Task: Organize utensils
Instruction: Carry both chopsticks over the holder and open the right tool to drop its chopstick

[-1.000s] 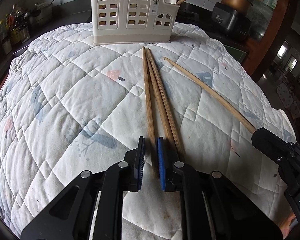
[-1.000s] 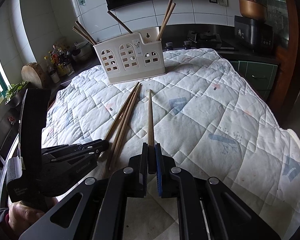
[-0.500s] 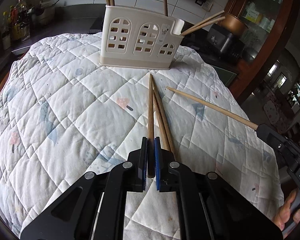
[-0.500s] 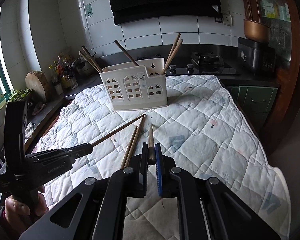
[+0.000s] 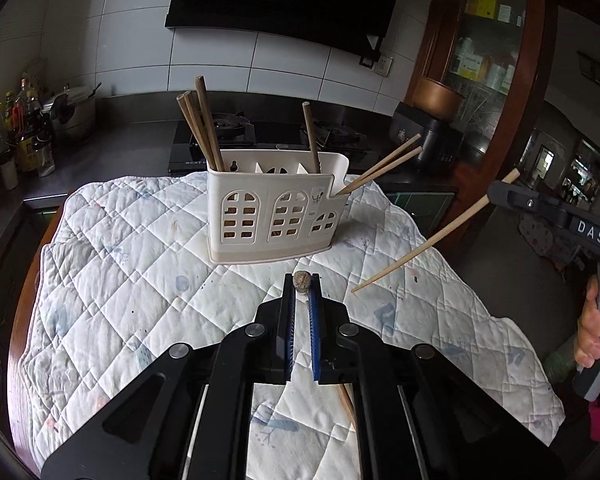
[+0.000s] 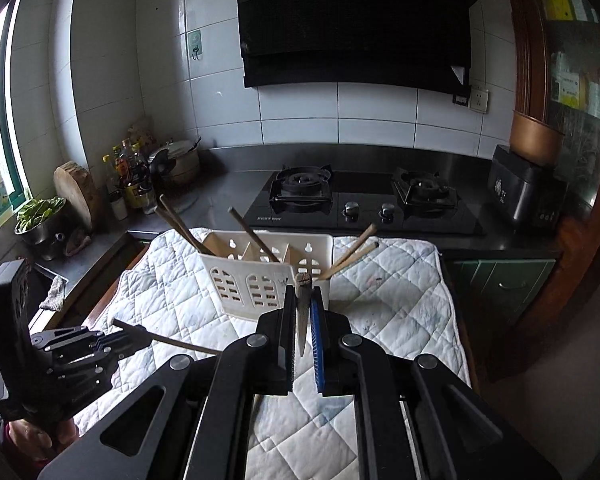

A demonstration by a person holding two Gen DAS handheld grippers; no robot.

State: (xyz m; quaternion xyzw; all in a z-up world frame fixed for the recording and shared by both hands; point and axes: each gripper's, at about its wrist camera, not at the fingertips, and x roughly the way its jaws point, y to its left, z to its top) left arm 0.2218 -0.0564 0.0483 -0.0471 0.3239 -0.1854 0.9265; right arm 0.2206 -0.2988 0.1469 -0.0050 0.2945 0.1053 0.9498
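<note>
Gripping one brown wooden chopstick each, both grippers are lifted above the quilted cloth (image 5: 140, 264). Left gripper (image 5: 302, 286): jaws nearly closed on a chopstick (image 5: 301, 281) seen end-on, only its worn, blunt butt showing between the blue pads, so its long axis runs roughly along the camera's line of sight. Right gripper (image 6: 303, 294): jaws likewise pinched on a darker chopstick (image 6: 302, 312), butt end up, shaft running down between the pads. The left view alone shows the right-hand stick in full (image 5: 432, 238): pale, tapered, slanting from the black tool at upper right down-left to a thin tip hanging over the cloth, right of the white caddy (image 5: 276, 208). The right view alone shows the left-hand stick side-on (image 6: 168, 340), near horizontal, protruding past both sides of the left tool. The caddy stands upright at the cloth's far end; chopsticks lean in its left, middle and low right compartments. One more stick (image 5: 346, 402) lies on the cloth below the left tool.
</note>
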